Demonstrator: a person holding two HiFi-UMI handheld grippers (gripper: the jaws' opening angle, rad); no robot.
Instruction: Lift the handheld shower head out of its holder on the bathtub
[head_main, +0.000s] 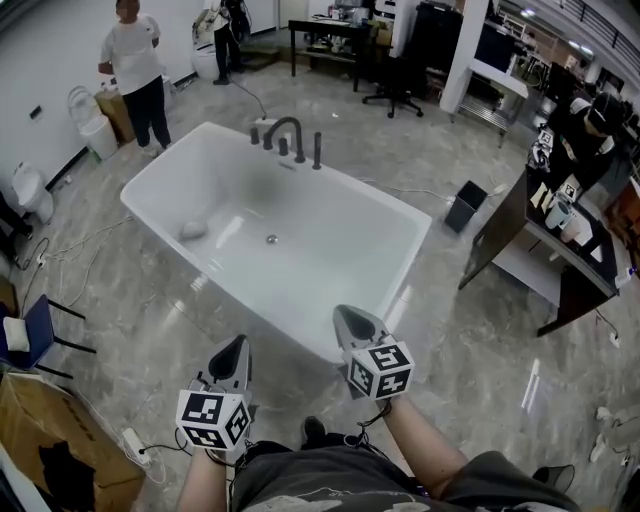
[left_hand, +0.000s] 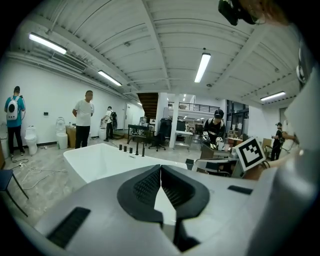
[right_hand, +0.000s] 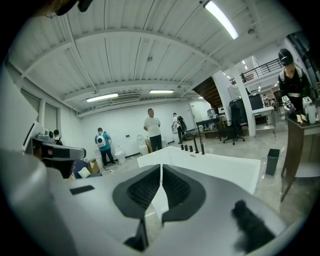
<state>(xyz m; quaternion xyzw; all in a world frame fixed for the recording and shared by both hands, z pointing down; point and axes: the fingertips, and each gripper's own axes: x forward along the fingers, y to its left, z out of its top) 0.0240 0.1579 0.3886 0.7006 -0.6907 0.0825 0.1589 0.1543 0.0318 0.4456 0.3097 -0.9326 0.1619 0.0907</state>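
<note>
Right gripper view shows the jaws of the right gripper (right_hand: 161, 172) pressed together, with only a thin seam between the ribbed pads and nothing held there. In the left gripper view the left gripper (left_hand: 160, 172) looks the same: jaws closed and empty.

In the head view the two grippers are side by side, low over the floor at the near corner of the white bathtub (head_main: 330, 250). The right one is a little farther forward than the left.

The handheld shower head (head_main: 317, 150) is, as we judge it, the slim dark rod standing upright in its holder on the far rim. It is at the right end of the row of dark fittings, just right of the arched spout (head_main: 285, 120). It is not yet lifted. In the right gripper view we see it as the tallest post (right_hand: 202, 145) beyond the tub.

It lies well apart from both jaws, across the whole length of the tub, ahead and slightly to the left of the right gripper. Its long axis is vertical, so we think the jaws must come at it from the side and the pull must go straight up. The right hand seems the nearer one, and its jaws must open first.
</note>
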